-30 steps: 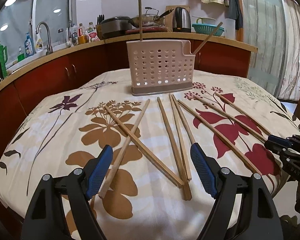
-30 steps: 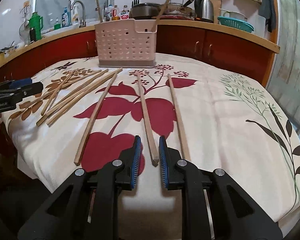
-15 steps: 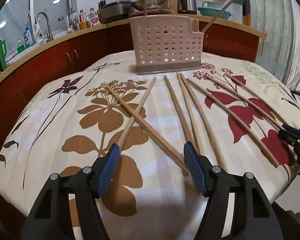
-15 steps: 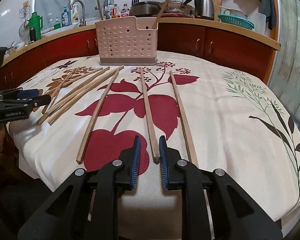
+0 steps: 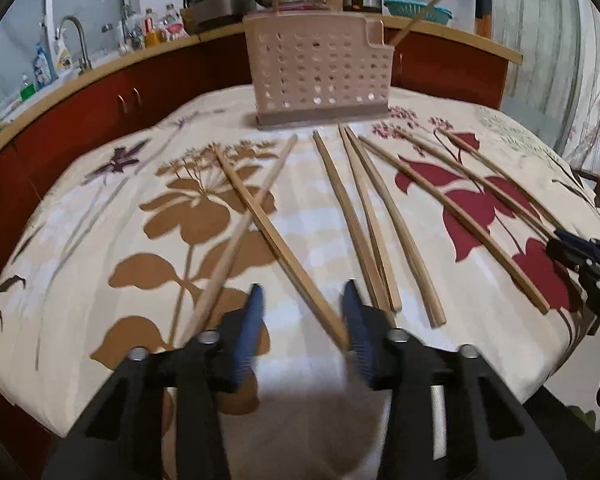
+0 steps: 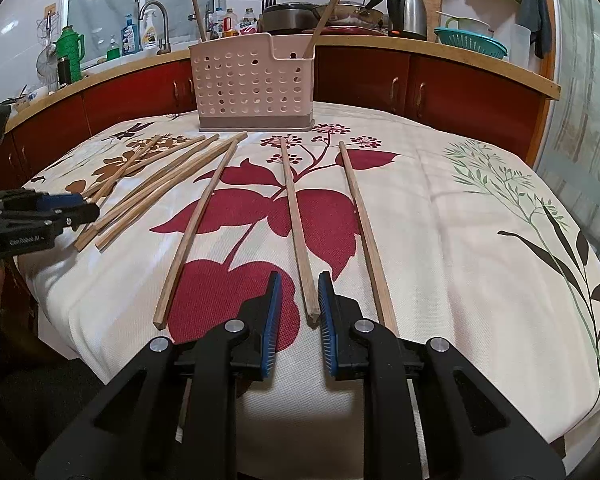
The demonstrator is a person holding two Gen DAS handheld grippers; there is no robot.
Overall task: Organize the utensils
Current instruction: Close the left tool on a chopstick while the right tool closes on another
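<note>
Two crossed chopsticks were framed by the left gripper, its jaws parted with nothing held, one stick's near end touching the right pad. Further right, a single chopstick was flanked by the right gripper, narrowly parted, ungripped. Beyond stood the perforated holder.

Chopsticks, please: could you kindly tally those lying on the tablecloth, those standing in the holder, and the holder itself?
Chopsticks lying on the tablecloth: 8
Chopsticks standing in the holder: 2
Holder: 1
Total: 11
</note>
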